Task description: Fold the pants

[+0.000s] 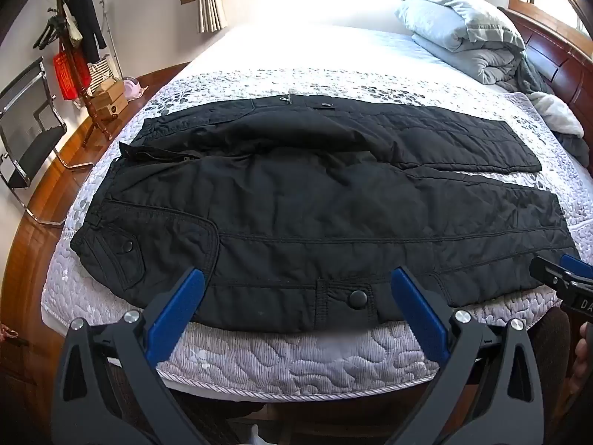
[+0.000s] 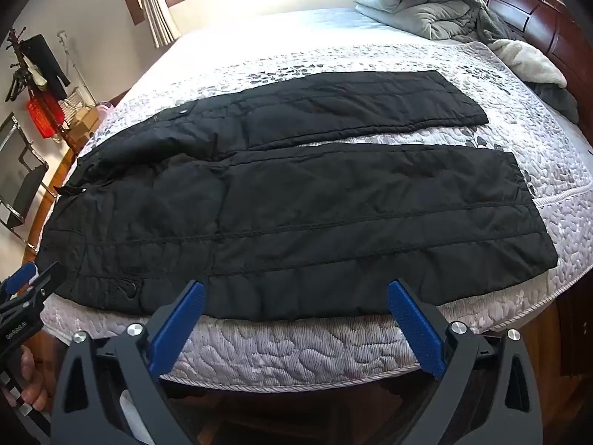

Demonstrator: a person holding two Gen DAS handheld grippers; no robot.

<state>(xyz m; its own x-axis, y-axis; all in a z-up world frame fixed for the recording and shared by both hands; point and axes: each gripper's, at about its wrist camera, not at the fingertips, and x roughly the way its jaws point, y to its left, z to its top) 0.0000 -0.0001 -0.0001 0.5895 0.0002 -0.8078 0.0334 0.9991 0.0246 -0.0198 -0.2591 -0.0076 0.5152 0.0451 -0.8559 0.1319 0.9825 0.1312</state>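
Left wrist view: the left gripper has its fingers spread wide, holding nothing, above the near edge of the black pants lying flat across the bed.
Right wrist view: the right gripper likewise gapes wide and bare over the near leg's hem side; bare quilt borders the pants

pants flat on bed, waist left, legs right | far leg behind near leg, gap between | bedding behind at headboard | chair, rack left of bed
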